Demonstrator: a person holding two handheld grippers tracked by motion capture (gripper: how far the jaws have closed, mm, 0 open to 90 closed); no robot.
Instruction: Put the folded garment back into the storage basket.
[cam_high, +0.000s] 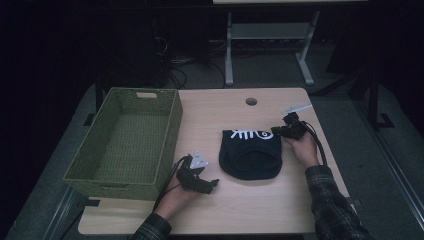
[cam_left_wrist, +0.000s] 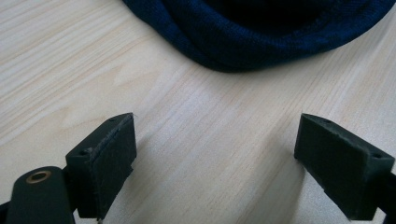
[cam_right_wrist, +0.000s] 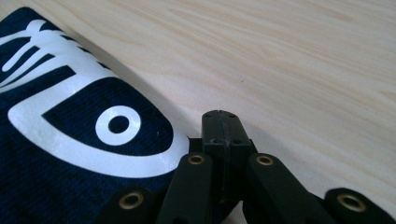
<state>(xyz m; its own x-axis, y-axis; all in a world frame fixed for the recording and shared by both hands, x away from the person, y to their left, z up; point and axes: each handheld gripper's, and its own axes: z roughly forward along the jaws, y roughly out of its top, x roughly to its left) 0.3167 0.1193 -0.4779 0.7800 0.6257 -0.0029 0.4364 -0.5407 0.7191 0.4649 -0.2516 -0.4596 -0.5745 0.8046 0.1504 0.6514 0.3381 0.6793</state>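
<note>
Centrally, a folded navy garment (cam_high: 251, 155) lies on the table (cam_high: 235, 210). At its eight o'clock the left gripper (cam_high: 212, 183) has jaws spread wide over bare wood. At its two o'clock the right gripper (cam_high: 274, 131) has jaws pressed together beside the cloth's edge.

Bare tabletop (cam_high: 210, 112) around the folded dark garment (cam_high: 251, 156); woven basket (cam_high: 127, 142) walling the left edge.

A folded navy-blue knit cloth (cam_high: 251, 154) bears a white fish-skeleton print. The woven rectangular basket (cam_high: 127, 142) is olive green, the wooden counter (cam_high: 210, 115) pale with fine grain, the sleeve (cam_high: 334, 205) dark plaid.
</note>
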